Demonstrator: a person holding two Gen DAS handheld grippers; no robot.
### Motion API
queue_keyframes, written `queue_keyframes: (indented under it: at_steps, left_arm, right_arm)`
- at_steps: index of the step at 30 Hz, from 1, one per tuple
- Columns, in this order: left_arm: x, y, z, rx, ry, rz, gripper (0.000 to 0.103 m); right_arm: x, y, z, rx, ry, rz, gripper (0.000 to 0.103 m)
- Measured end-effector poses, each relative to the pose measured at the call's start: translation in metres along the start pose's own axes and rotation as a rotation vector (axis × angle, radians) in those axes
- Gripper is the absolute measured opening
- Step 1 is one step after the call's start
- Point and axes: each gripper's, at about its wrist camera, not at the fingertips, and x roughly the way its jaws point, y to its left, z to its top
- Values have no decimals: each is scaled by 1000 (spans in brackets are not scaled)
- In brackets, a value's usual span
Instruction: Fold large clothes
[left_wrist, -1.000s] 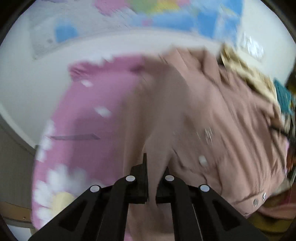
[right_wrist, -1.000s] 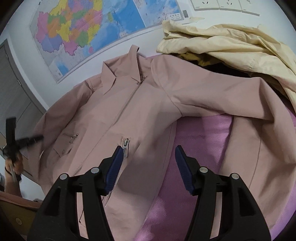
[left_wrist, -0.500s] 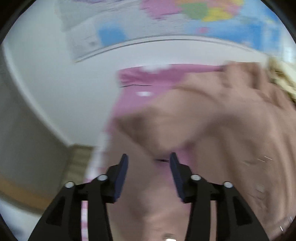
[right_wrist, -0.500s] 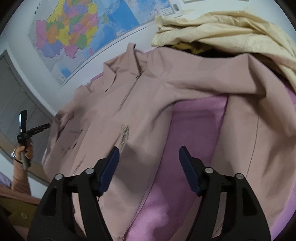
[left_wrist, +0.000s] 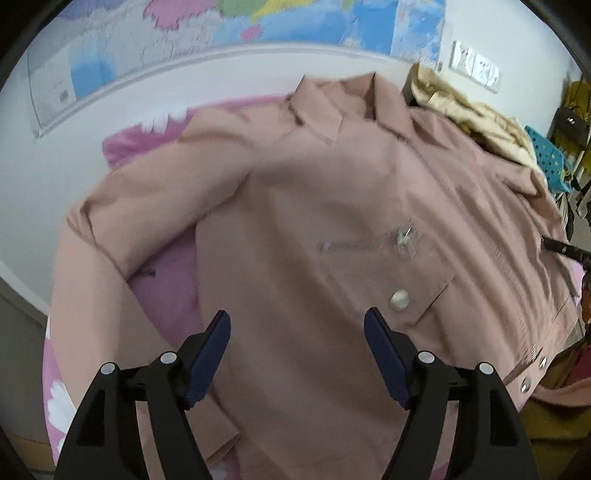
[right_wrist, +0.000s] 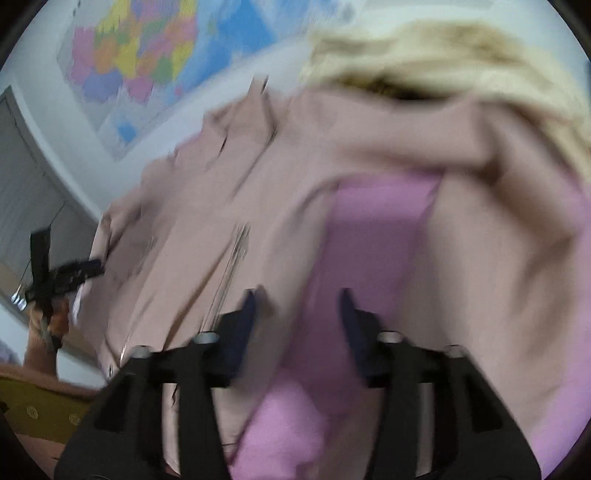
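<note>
Since a second ago the left gripper (left_wrist: 297, 328) has released the pink jacket (left_wrist: 332, 206); both grippers' fingers spread empty

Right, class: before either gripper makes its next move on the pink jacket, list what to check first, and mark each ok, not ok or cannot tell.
1. Left gripper open and empty: ok.
2. Right gripper open and empty: ok.
3. Pink jacket lying front up, collar towards the wall: ok.
4. Jacket's sleeve flat and straight: not ok, it bends across the pink bedspread.
5. Cream garment clear of the jacket: not ok, it lies at its far edge.
6. Right wrist view sharp enough to aim: not ok, blurred.
</note>
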Motion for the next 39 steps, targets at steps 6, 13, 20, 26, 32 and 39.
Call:
queue_keyframes:
  at_steps: [6,13,20,26,32,39]
  left_arm:
    - [7,-23,19,43,-47,-37,73]
    - [30,-61,32,95,-22,-122,73]
    - [45,-79,35,138,6,-181,74]
    - [47,-85,49,151,-12,-213,74]
    - [25,-72,70,138,-90,-286,74]
    - [-13,-33,83,82,-196,-306,74]
  right_arm:
    - [-37,-53,18,96,-146,-286,71]
    - [-19,-96,5,154,-69,-435,74]
    - [-18,-85,-14,128,-25,-280,27]
    - [-68,-35,43,46,-127,-12,3]
    - [-86,81,128,-268,-123,174,3]
    - [34,180,183,-381,100,340,7]
